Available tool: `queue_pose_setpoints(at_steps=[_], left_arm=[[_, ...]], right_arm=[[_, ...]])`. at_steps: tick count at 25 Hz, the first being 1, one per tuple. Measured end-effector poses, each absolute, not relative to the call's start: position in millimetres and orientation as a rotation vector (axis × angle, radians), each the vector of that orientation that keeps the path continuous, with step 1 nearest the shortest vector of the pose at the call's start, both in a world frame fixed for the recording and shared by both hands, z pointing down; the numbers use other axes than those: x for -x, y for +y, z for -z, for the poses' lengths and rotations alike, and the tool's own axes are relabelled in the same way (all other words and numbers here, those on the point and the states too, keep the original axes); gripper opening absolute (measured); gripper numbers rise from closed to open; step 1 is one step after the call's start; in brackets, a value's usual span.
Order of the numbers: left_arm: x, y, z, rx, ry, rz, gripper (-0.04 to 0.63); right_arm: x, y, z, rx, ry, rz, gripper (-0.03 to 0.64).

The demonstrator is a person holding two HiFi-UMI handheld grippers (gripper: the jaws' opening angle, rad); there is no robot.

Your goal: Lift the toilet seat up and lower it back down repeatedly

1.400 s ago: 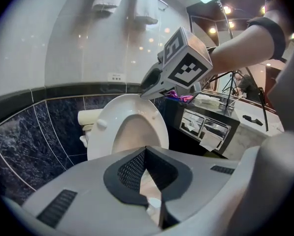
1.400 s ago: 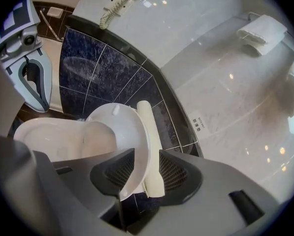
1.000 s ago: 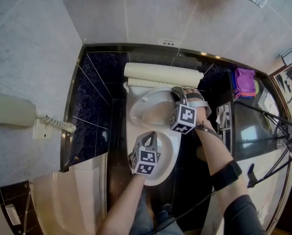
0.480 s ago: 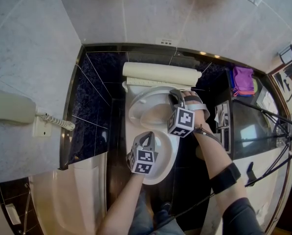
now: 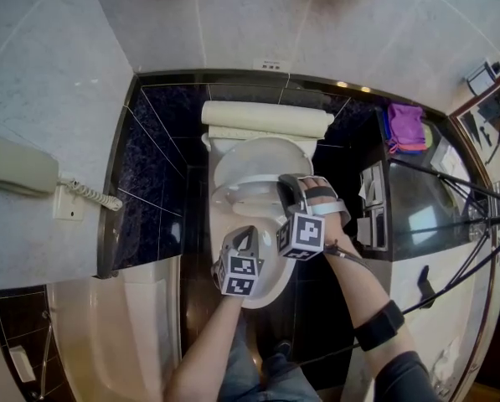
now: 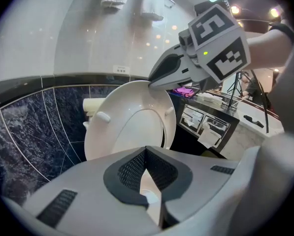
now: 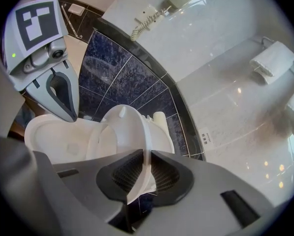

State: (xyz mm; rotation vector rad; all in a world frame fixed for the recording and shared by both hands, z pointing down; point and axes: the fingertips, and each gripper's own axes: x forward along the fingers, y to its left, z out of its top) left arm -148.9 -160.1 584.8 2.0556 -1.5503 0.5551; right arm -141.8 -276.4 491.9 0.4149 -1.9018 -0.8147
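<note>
- Toilet bowl (image 7: 38, 132): white, below both claws.
- Toilet seat (image 7: 132, 136): part-raised and tilted ahead of the right claw, its rim running between the pads. Probably mid-swing, so it needs carrying.
- Right claw (image 7: 147, 157): jaws have just been closing, now nipped narrow on that rim.
- Left claw (image 6: 146, 151): tips together, empty, hovering over the bowl's front, apparently spare.
- Wall label (image 7: 206, 137): beyond the right claw, print too small to read.

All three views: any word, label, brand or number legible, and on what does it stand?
No text can be read.
Small wall plate above the dark tiles: print too small.
Papers on the cabinet front: blurred.
Marker cubes: square patterns only, no words.
</note>
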Motion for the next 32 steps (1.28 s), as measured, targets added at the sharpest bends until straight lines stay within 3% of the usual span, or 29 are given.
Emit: queue_pose_setpoints(at_steps=[18, 32], left_arm=[[130.2, -82.4, -582.8, -2.018, -1.615, -0.579, -0.008], [111.1, -12.3, -628.6, -1.939, -1.578, -0.590, -0.008]], right_arm=[[98.2, -88.0, -531.8, -0.343, -1.972, 0.828, 0.081], [70.7, 2.2, -581.8, -0.247, -2.004, 0.745, 0.091]])
